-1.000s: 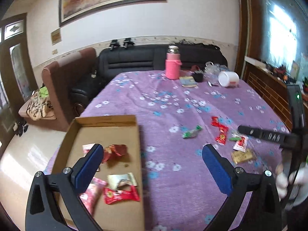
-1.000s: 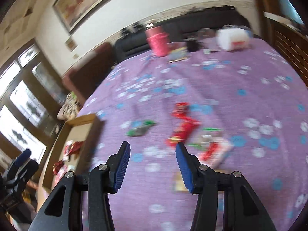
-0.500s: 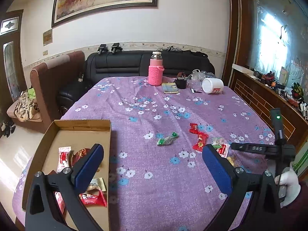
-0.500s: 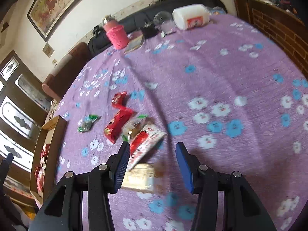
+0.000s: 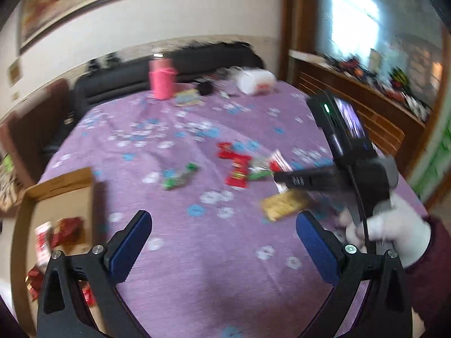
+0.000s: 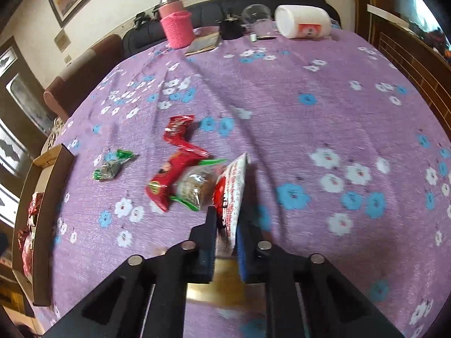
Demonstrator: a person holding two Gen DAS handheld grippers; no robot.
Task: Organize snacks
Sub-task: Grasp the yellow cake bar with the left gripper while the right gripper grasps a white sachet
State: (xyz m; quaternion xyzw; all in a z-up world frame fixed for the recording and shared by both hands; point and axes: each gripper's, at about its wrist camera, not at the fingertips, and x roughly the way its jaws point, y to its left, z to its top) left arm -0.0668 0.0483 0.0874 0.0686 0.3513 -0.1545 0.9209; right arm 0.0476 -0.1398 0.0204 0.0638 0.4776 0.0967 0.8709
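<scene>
My right gripper [image 6: 227,225] is shut on a white and red snack packet [image 6: 232,194], held on edge just above the purple tablecloth. Beside it lie a red packet [image 6: 174,174], a brown packet with green ends [image 6: 194,186], a second red packet [image 6: 177,129] and a small green packet [image 6: 111,164]. A gold packet [image 6: 214,284] lies under the fingers; it also shows in the left wrist view [image 5: 284,204]. My left gripper [image 5: 222,242] is open and empty above the table's near edge. The cardboard box [image 5: 56,194] with several red snacks is at the left.
A pink flask [image 6: 176,24], a booklet [image 6: 204,43], a black cup [image 6: 229,28], a clear cup [image 6: 256,17] and a white jar on its side [image 6: 303,25] stand at the table's far end. A sofa is behind, a wooden sideboard [image 5: 363,104] to the right.
My right gripper has moved down onto the snack pile and shut on the white and red packet. My left gripper has swung right, away from the box, still open.
</scene>
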